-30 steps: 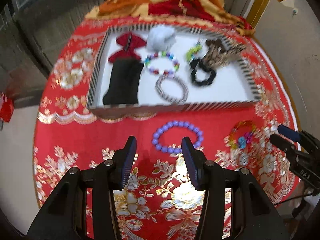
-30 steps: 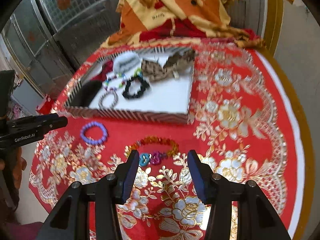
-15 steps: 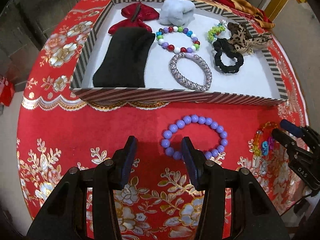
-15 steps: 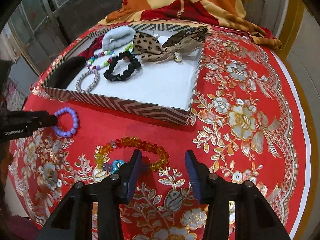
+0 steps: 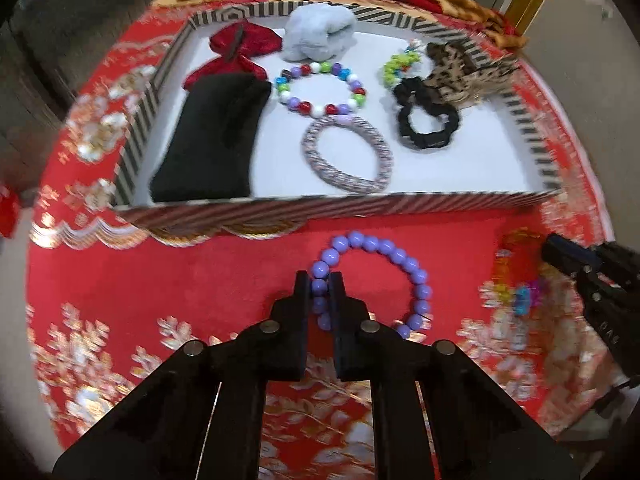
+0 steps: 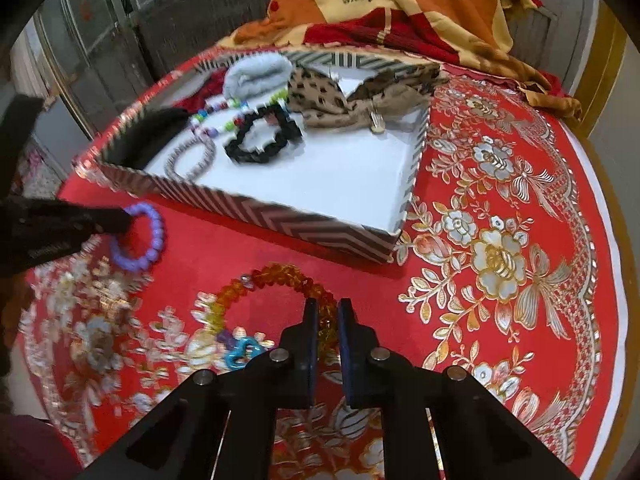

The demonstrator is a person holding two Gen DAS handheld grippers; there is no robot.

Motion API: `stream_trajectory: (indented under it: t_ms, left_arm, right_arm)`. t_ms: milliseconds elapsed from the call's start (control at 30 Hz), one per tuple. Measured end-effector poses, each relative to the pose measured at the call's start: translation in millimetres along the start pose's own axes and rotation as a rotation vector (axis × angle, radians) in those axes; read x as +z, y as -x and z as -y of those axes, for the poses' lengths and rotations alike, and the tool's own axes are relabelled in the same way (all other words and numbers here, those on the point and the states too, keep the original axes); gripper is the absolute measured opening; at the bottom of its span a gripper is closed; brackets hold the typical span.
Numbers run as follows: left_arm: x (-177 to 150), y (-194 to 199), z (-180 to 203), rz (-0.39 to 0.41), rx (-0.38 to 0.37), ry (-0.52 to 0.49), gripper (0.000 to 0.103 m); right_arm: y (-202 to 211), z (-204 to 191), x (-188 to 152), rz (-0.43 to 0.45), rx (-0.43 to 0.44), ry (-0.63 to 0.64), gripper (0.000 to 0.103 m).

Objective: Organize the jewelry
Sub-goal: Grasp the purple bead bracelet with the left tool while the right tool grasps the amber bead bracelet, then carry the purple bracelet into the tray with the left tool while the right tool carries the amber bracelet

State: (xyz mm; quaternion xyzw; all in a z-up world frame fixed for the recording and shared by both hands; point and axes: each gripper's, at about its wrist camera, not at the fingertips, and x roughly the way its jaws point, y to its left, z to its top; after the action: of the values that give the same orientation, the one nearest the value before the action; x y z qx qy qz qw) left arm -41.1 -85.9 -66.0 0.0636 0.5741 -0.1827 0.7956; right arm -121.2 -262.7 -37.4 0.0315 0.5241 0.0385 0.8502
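— Two tools, both just clamped: the left tool (image 5: 320,286) on the round purple bead bracelet (image 5: 374,280), the right tool (image 6: 327,316) on the amber-orange bead bracelet (image 6: 276,284), both lying on the red counter (image 6: 500,240).
— Thin grip; a bracelet could slip out before reaching the striped tray (image 6: 280,220).
— Their jaws stood wide earlier.

A round table under a red floral cloth (image 6: 500,240) stands before grey metal-framed doors (image 6: 120,20).

My left gripper (image 5: 320,292) is matte black plastic, its linkage arms pinned with round silver screws. My right gripper (image 6: 327,320) matches it, with dark blue pads (image 6: 347,344) and faint white lettering along its side.
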Motion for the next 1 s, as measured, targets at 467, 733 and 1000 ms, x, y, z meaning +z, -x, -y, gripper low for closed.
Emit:
stream_trajectory:
  t_ms: [467,733,1000]
  left_arm:
    - [13,71,8,0.088,-0.075,-0.08,0.008]
    - [38,107,8,0.175,-0.051,-0.102,0.008]
    - [59,114,25,0.215,-0.04,-0.13,0.008]
  right_arm:
    - [75,-28,27,0.139,0.04,0.025,0.008]
    - [100,-29,56,0.202,0.026,0.049,0.008]
    - [93,-34,83,0.215,0.022,0.073,0.008]
